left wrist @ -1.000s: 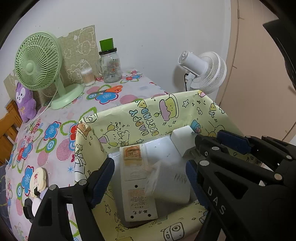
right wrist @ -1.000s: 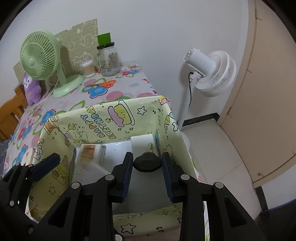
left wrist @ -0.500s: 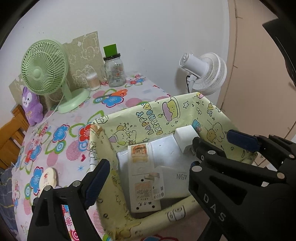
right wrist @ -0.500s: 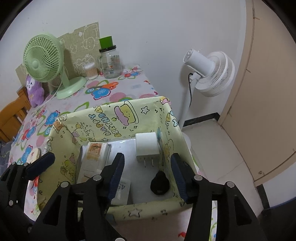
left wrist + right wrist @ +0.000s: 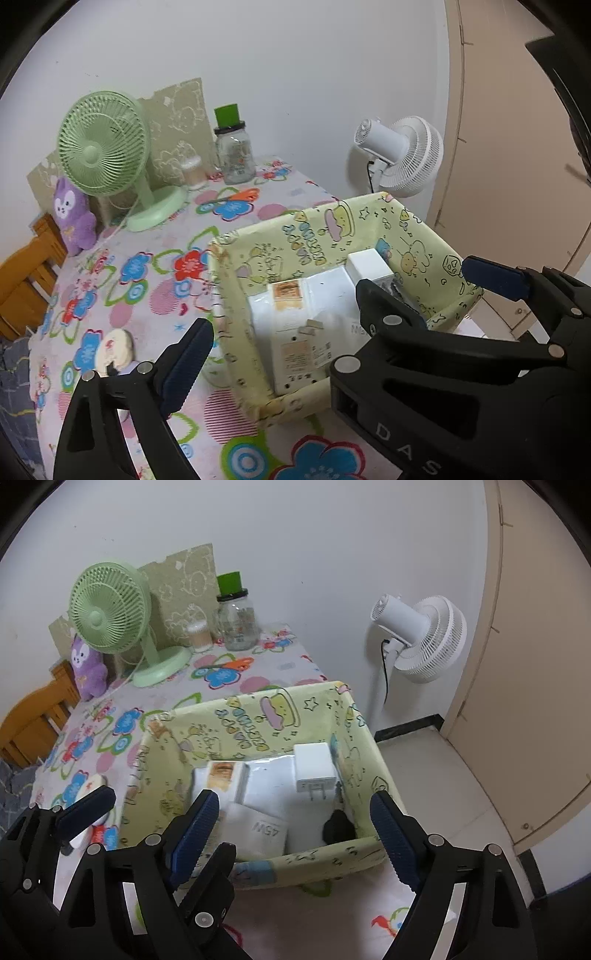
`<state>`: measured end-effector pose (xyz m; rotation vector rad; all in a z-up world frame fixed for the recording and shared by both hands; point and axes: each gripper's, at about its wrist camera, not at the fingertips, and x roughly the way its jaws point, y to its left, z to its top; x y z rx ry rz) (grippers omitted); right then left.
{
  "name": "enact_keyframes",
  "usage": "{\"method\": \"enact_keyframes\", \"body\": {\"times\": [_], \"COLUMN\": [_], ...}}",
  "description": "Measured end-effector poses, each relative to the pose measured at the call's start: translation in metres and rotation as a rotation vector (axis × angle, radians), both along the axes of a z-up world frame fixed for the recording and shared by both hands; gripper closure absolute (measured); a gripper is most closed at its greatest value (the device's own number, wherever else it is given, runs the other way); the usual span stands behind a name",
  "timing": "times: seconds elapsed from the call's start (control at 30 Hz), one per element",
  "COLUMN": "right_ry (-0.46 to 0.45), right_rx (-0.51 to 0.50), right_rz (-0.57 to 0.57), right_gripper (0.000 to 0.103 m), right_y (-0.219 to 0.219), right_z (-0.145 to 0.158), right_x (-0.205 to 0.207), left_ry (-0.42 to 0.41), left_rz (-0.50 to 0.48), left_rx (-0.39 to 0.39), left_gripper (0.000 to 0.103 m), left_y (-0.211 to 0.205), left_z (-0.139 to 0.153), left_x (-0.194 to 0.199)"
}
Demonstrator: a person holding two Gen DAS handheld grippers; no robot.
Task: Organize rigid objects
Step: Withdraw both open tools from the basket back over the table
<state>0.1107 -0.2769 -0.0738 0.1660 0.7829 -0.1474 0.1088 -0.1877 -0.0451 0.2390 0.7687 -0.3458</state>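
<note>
Now both tongs, left tongs (image 5: pixel 277 354) and right tongs (image 5: pixel 295 834), have just been opening and hold nothing. Ahead of them, mid-frame, the yellow box (image 5: pixel 258 716) holds the white chargers (image 5: pixel 314 768); only the right view shows the black plug (image 5: pixel 336 827) at lower right.

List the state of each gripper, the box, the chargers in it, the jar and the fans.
left gripper: open, empty, jaws just opened
right gripper: open, empty, jaws just opened
yellow box: open-topped, upright
white plug charger: lying flat in box
black plug: released, inside box
glass jar: lidded
green fan: upright
</note>
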Motion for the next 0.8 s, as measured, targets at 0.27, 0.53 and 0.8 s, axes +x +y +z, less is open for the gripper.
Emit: {"method": "enact_keyframes", "body": {"times": [0.27, 0.53, 0.8], "right_ry": [-0.027, -0.057, -0.074], "right_rx": [-0.022, -0.046, -0.063], "right_rz": [0.021, 0.053, 0.068], "right_gripper": [0.016, 0.016, 0.016], "right_y": [0.02, 0.044, 0.065], "right_z": [0.012, 0.024, 0.03], "right_x": [-0.011, -0.025, -0.037], "left_ry": [-0.02, -0.04, -0.055], "left_rz": [0.015, 0.039, 0.055], "left_rx": [-0.011, -0.029, -0.039], "left_gripper": [0.007, 0.006, 0.005], "left_y": [0.02, 0.044, 0.064], "left_z": [0.01, 0.019, 0.023], "left_x": [-0.014, -0.028, -0.04]}}
